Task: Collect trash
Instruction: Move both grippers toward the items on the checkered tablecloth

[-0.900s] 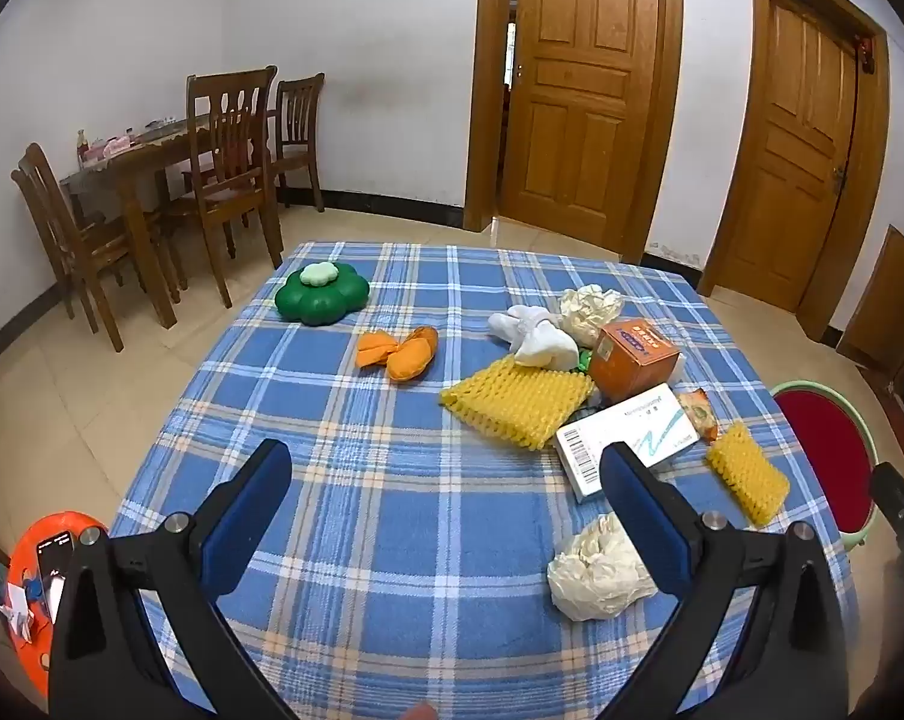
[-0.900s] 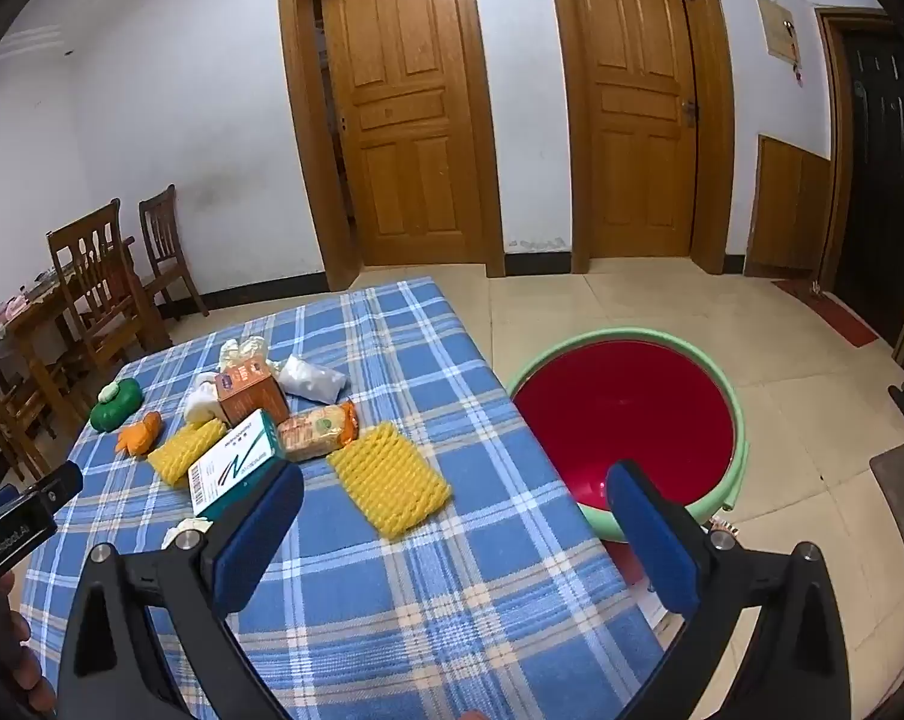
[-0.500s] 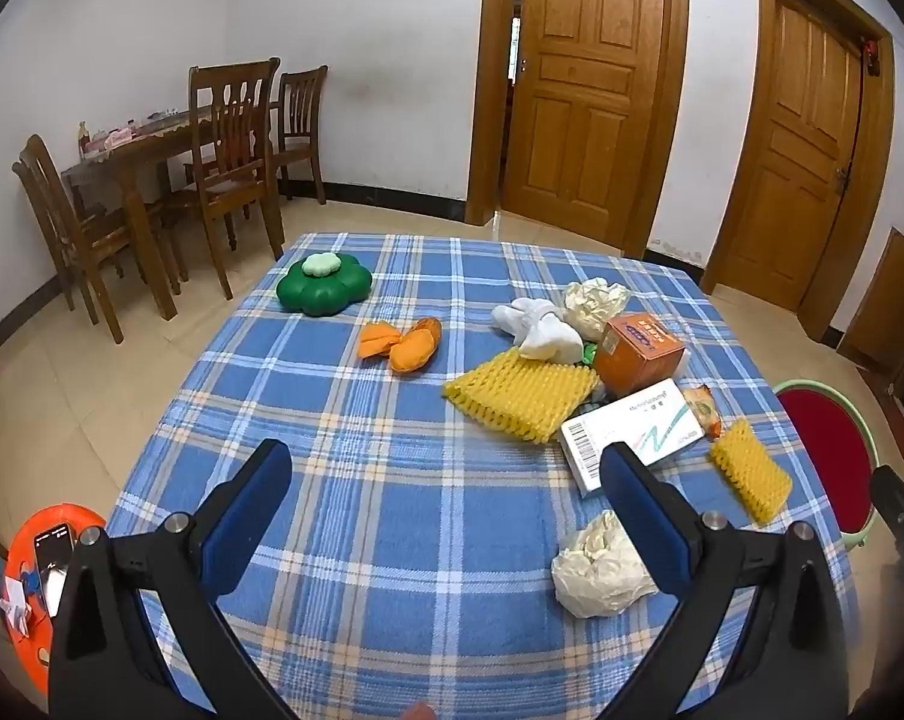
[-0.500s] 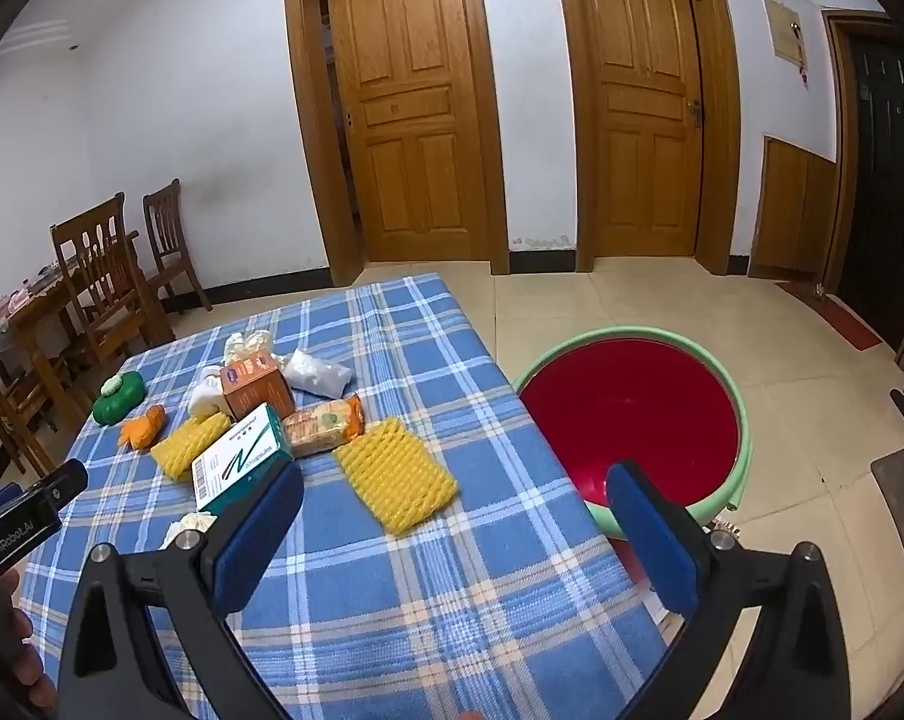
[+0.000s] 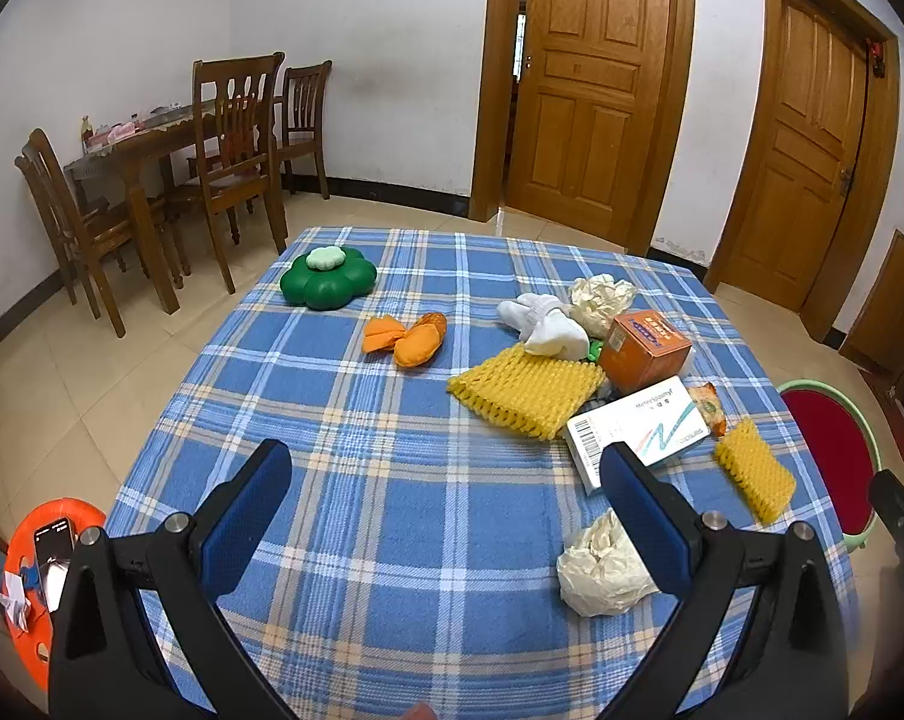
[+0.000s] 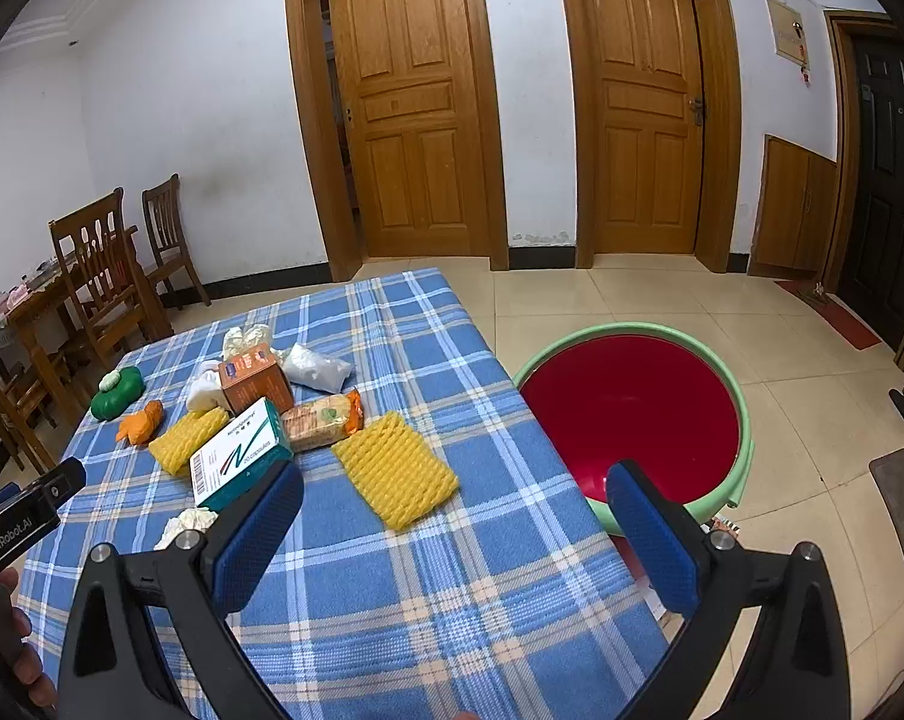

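Observation:
Trash lies on a blue plaid tablecloth [image 5: 392, 510]: a crumpled white tissue [image 5: 601, 564], two yellow foam nets [image 5: 526, 390] [image 6: 395, 468], a white and teal medicine box [image 6: 242, 456], an orange carton [image 5: 643, 348], a biscuit packet [image 6: 323, 417] and white wads [image 5: 547, 324]. A red basin with a green rim [image 6: 631, 414] stands on the floor right of the table. My left gripper [image 5: 446, 516] hovers open over the near table edge, the tissue beside its right finger. My right gripper [image 6: 452, 528] is open above the table's right edge, holding nothing.
A green flower-shaped cushion [image 5: 326, 276] and an orange plush toy [image 5: 407, 339] lie at the far left of the table. Wooden chairs and a dining table [image 5: 152, 180] stand at the left wall. An orange stool [image 5: 44, 564] with a phone sits on the floor.
Both views have tilted down slightly and drawn a little nearer to the table; the objects sit lower in frame. Both grippers stay open and nothing on the table has moved.

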Tool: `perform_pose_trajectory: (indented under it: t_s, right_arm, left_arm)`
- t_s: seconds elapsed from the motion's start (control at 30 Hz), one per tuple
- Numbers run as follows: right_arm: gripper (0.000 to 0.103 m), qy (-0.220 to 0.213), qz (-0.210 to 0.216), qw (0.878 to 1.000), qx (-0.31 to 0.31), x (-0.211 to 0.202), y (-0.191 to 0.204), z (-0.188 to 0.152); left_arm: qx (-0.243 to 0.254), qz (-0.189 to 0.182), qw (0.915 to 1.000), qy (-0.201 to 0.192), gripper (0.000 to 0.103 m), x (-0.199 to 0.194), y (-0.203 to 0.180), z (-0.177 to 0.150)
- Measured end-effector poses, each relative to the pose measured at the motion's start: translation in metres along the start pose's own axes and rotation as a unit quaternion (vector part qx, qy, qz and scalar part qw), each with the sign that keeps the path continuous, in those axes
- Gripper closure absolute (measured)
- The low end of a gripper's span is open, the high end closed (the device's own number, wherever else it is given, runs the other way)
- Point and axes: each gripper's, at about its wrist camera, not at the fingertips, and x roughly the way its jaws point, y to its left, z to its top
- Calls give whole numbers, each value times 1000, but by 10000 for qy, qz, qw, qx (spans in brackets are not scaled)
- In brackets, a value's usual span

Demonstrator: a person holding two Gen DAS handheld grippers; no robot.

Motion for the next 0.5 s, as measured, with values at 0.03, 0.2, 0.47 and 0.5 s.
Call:
perform_pose_trajectory:
  t_s: [0.03, 0.2, 0.47, 0.5]
  right_arm:
    - [0, -1, 2, 10000, -3, 0, 0, 0]
    - [0, 13, 18, 10000, 1, 0, 0, 0]
    - [0, 21, 25, 10000, 3, -2, 0, -2]
    - [0, 19, 27, 10000, 5, -2, -1, -3]
  left_arm:
    - [0, 1, 10000, 2, 1, 0, 0, 0]
    - [-12, 4, 10000, 7, 1, 0, 2, -1]
    - [-2, 6, 10000, 14, 1, 1, 1, -1]
    - [-2, 8, 10000, 14, 1, 1, 2, -1]
